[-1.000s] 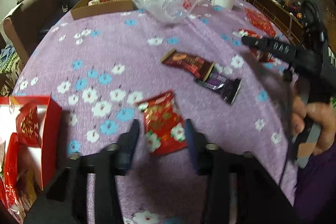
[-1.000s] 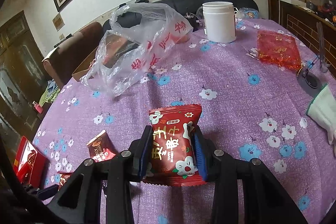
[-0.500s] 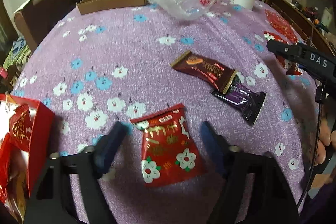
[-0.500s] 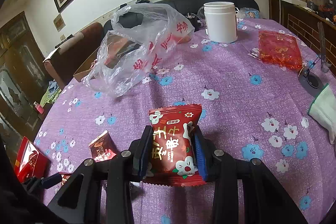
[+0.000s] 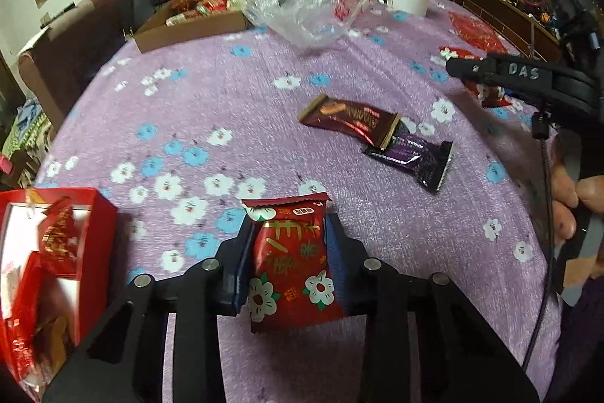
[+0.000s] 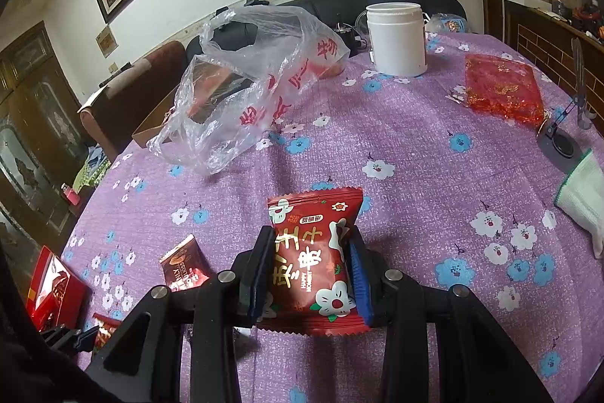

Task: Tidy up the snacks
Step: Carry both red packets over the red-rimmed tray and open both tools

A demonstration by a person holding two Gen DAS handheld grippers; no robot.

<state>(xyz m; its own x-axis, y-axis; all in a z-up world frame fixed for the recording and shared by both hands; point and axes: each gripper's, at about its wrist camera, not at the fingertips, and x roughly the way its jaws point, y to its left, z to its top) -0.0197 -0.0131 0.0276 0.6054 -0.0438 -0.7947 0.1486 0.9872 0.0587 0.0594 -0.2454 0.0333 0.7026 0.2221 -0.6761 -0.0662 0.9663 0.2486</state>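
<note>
The left gripper has just been closing — its jaws now pinch a red snack packet that earlier lay loose between them; the right gripper clamps its own red packet, unchanged; bare purple tablecloth ahead; a red box stands close left; two dark bars lie ahead to the right.

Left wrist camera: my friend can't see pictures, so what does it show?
The left gripper pinches a red flowered snack packet between its fingers, which have just been closing, over a purple flowered tablecloth. A red box stands left; two dark bars lie beyond.
</note>
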